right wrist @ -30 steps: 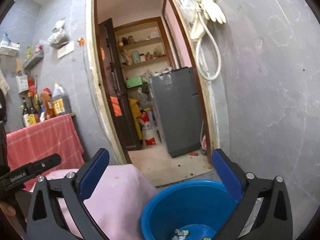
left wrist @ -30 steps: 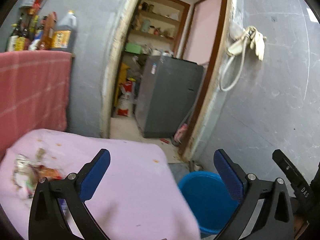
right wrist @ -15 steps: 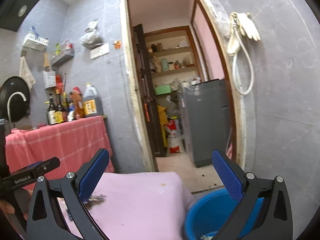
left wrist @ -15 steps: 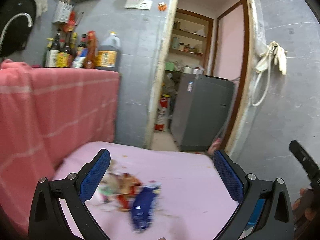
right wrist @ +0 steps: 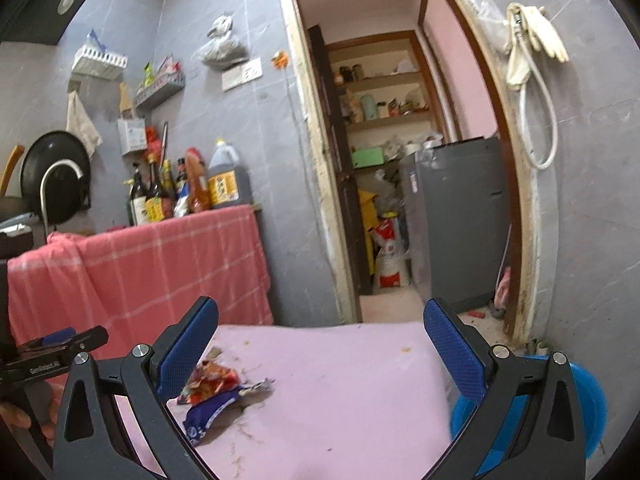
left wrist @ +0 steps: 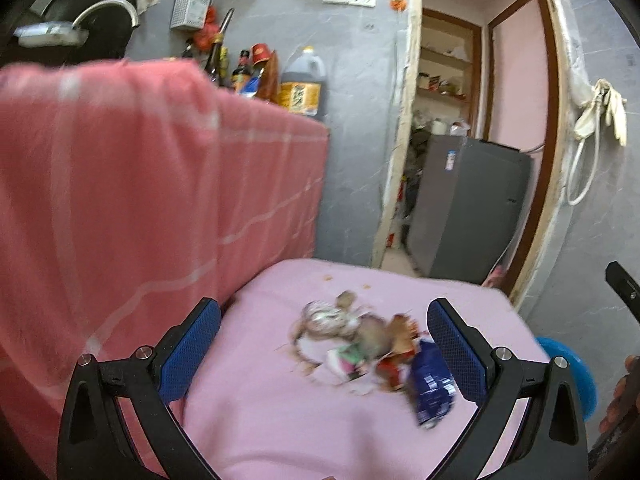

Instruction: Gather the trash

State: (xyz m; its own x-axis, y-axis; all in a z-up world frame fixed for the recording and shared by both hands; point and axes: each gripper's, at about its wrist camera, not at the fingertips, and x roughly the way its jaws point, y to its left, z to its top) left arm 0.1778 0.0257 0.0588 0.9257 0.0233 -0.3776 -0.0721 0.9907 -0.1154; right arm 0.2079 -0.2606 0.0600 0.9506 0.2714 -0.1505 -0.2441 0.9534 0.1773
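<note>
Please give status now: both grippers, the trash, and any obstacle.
Left gripper open, empty. Right gripper open, empty. Trash pile loose on pink table, blue basin at its right edge. Nothing blocking.

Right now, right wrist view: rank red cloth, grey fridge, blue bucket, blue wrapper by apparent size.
1. red cloth
2. grey fridge
3. blue bucket, partly hidden by the gripper, so unsure
4. blue wrapper

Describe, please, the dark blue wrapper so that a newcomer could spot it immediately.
Start at the pink-covered table beside the red checked cloth. A small heap of crumpled wrappers lies on it, and the dark blue wrapper sits on its near edge. It alone is dark blue with white print; its neighbours are red, orange and silvery.
</note>
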